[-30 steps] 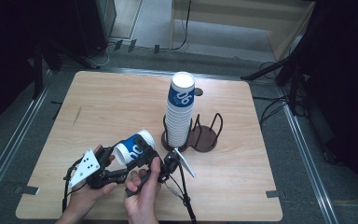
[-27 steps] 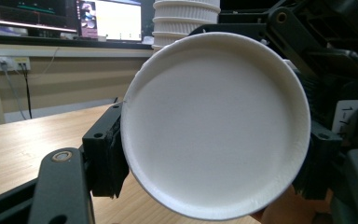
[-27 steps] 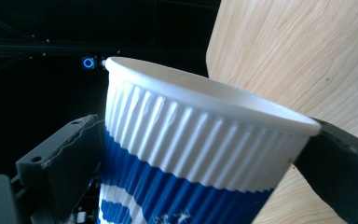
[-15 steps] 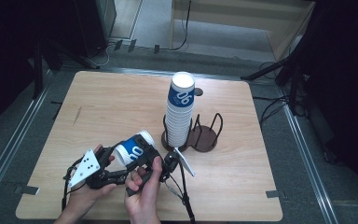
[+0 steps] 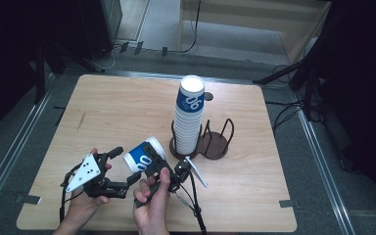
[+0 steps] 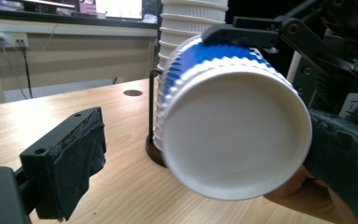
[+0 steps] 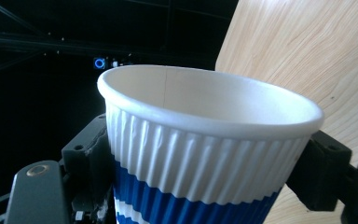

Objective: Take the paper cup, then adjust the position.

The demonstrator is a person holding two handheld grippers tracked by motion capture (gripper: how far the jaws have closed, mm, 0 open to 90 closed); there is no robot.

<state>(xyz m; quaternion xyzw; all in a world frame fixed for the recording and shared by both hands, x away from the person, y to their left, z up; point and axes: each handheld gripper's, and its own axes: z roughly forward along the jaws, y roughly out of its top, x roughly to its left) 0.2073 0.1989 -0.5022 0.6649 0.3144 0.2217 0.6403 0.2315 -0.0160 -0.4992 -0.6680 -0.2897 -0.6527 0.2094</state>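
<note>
I had the paper cup (image 5: 144, 155) handed over: right gripper (image 5: 152, 172) just clamped on it, left gripper (image 5: 119, 167) jaws just spread apart, clear; stacking on the far cup stack (image 5: 188, 120) remained.

Grey floor (image 5: 161, 24) with black cables, light wooden furniture (image 5: 254, 19), dark surroundings.

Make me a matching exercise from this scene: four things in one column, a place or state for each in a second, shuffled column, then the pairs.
Things:
1. loose paper cup
2. cup stack
3. left gripper
4. right gripper

Places or states:
A. jaws open, pads clear of the cup
B. upright in the wire rack
C. lying on its side above the table
D. jaws closed on the cup's ribbed wall

Pairs: 1-C, 2-B, 3-A, 4-D
</note>
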